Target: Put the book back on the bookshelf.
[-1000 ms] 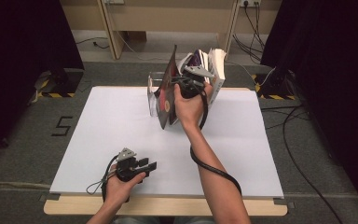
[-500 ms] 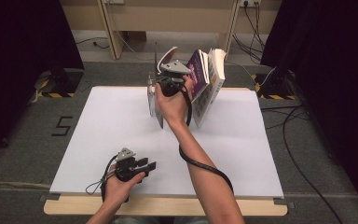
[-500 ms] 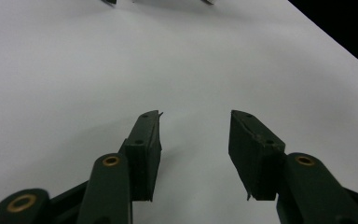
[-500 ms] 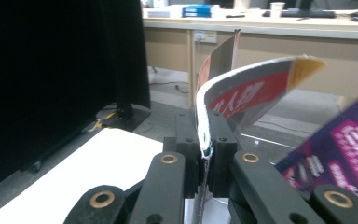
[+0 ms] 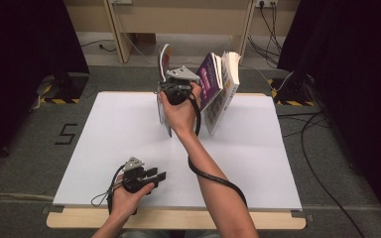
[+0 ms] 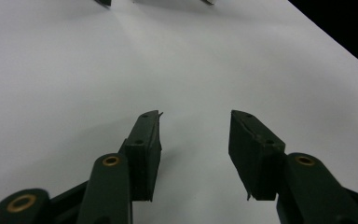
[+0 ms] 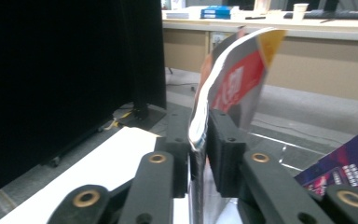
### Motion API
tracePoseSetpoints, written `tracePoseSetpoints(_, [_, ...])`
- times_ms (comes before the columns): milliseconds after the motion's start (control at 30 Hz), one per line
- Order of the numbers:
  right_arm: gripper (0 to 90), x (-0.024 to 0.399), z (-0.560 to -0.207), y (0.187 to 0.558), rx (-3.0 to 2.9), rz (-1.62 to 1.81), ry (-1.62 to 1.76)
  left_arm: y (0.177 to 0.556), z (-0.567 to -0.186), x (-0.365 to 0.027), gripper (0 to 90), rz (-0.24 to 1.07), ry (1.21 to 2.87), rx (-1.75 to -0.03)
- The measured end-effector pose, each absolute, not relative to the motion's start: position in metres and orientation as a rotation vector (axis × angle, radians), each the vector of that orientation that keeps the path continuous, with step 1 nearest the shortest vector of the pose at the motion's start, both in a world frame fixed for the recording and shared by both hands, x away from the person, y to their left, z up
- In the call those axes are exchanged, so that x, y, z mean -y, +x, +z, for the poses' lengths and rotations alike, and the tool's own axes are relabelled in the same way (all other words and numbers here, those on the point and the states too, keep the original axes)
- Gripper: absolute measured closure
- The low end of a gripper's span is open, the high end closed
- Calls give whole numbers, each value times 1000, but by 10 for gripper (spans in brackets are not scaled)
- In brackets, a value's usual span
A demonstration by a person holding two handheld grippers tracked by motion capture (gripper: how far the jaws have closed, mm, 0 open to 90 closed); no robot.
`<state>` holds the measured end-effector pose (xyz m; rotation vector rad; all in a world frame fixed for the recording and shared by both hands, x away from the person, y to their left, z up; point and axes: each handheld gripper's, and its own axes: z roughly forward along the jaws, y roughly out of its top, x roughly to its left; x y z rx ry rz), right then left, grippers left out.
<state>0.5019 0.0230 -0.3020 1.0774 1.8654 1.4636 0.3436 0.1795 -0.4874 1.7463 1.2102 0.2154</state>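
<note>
At table's far edge, right tongs (image 7: 198,140) w/ thin magazine (image 7: 233,74) between jaws.

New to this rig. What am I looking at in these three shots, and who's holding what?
No robot arm here: a person holds a two-jaw gripper in each hand at a white table. The high view looks down from above; the other two views ride on the grippers. The left gripper rests open over bare tabletop with nothing between its jaws. The right gripper has a thin glossy red-and-white magazine between its jaws, which have just been opening; they look close against it. Beside it stand a purple-covered book and a thick paperback, leaning.
</note>
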Motion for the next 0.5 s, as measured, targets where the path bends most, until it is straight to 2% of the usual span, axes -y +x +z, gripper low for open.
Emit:
tracePoseSetpoints(67, [725, -24, -304, 502, -1880, 1469, 1084, 344, -487, -180, 530, 216, 1749, -1210])
tracePoseSetpoints(500, [648, -34, -305, 496, -1918, 1502, 1045, 344, -487, -180, 529, 219, 1744, -1210])
